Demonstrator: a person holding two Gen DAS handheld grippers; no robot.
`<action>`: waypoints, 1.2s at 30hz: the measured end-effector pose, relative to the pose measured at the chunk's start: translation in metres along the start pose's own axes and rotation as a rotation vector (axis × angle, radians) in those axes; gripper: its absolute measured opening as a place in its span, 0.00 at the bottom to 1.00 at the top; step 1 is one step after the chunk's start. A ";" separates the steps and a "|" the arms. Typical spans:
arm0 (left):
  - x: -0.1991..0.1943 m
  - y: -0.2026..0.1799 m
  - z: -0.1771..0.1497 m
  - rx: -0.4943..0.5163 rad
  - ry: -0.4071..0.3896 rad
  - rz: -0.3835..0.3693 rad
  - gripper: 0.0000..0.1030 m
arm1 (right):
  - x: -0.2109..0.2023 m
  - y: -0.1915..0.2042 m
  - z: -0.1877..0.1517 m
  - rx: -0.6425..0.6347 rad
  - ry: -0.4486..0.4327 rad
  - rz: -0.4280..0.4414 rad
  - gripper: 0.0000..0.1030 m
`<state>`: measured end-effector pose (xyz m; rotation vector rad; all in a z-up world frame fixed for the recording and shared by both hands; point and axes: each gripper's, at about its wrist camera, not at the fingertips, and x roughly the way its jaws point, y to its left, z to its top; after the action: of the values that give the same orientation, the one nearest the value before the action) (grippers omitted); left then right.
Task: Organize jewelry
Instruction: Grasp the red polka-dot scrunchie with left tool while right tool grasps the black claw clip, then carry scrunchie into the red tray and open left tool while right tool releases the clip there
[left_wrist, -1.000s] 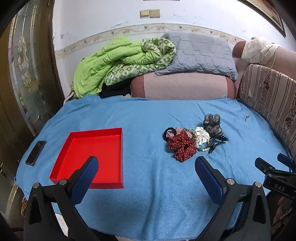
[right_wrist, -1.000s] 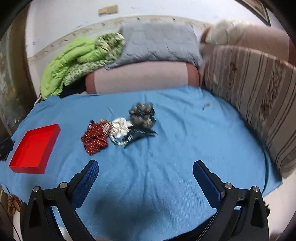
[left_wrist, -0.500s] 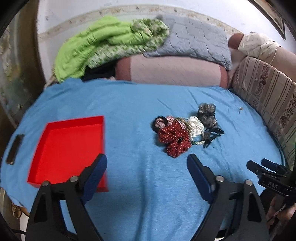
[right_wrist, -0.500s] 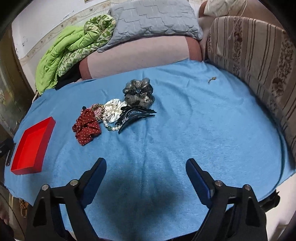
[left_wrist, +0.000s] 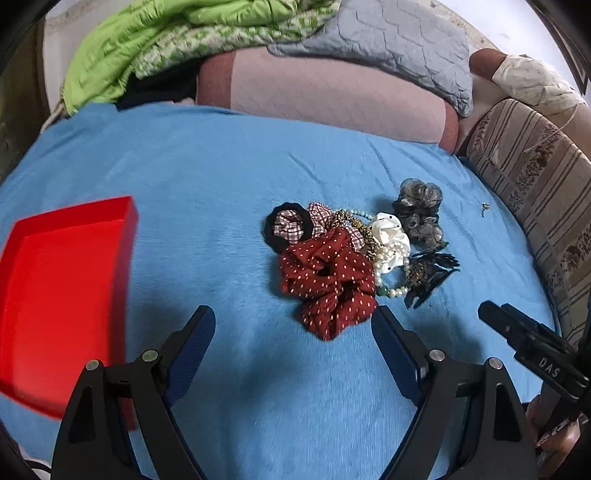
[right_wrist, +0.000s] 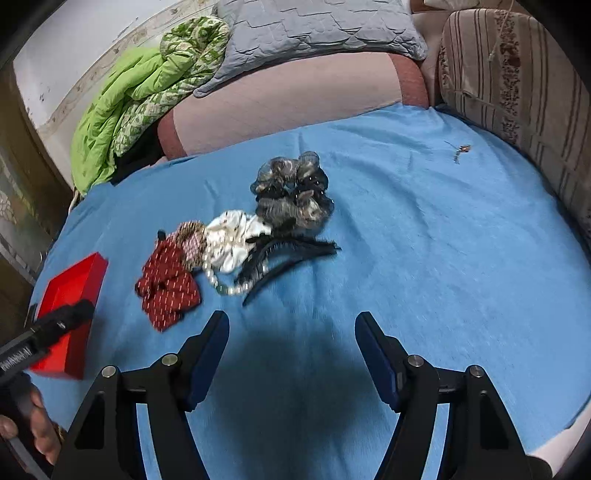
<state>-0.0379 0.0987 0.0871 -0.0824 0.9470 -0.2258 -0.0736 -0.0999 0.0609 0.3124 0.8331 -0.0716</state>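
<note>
Nothing is sorted yet: my red tray (left_wrist: 62, 295) lies bare on the blue cloth (left_wrist: 221, 177), the jewelry heap (left_wrist: 354, 254) well apart. My left gripper (left_wrist: 291, 325) is spread and unladen; my right gripper (right_wrist: 291, 328) is closing on nothing.
</note>
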 end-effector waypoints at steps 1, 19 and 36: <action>0.008 0.001 0.003 -0.008 0.010 -0.009 0.80 | 0.004 -0.001 0.004 0.008 0.000 0.002 0.73; 0.079 0.004 0.022 -0.056 0.105 -0.102 0.35 | 0.081 -0.020 0.025 0.174 0.110 0.051 0.36; 0.021 -0.004 0.010 -0.020 0.065 -0.140 0.09 | 0.044 -0.010 0.019 0.194 0.064 0.160 0.05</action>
<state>-0.0186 0.0895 0.0770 -0.1610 1.0098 -0.3505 -0.0321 -0.1127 0.0380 0.5652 0.8634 0.0069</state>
